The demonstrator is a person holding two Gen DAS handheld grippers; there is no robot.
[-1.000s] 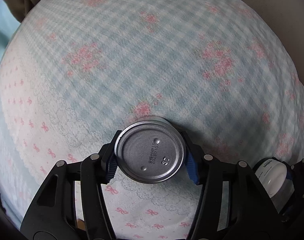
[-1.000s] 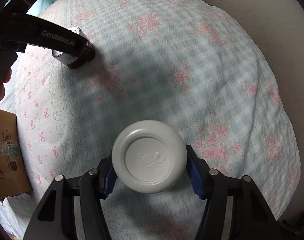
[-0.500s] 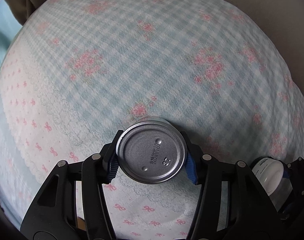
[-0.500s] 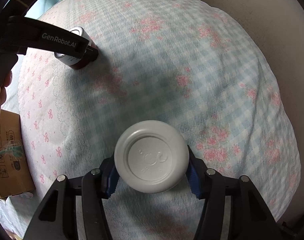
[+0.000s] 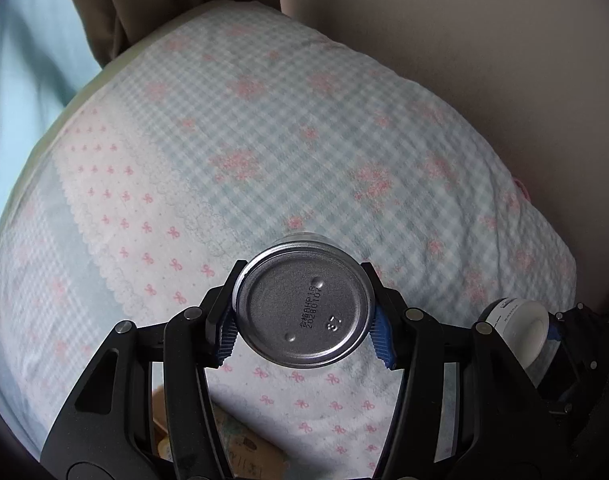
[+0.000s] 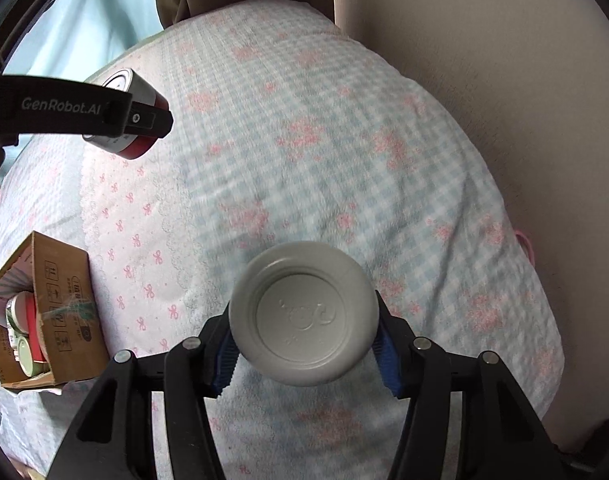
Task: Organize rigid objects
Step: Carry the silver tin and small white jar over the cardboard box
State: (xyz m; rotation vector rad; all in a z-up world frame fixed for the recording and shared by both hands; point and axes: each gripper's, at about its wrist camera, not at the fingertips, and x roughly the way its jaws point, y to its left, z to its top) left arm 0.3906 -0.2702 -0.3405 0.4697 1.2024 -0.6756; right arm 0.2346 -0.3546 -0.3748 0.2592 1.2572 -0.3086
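My left hand-held gripper (image 5: 303,328) pinches a can (image 5: 302,307); the right hand-held gripper (image 6: 304,342) pinches a white jar (image 6: 303,314). Both look stiff, probably slick-walled, so I'd grip mid-body.

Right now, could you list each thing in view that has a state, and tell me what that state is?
Left gripper: shut on the metal can.
Metal can: held off the bedspread, flat stamped end toward the camera.
Right gripper: shut on the white jar.
White jar: held in the jaws, round end toward the camera.
Cardboard box: open, containers inside.
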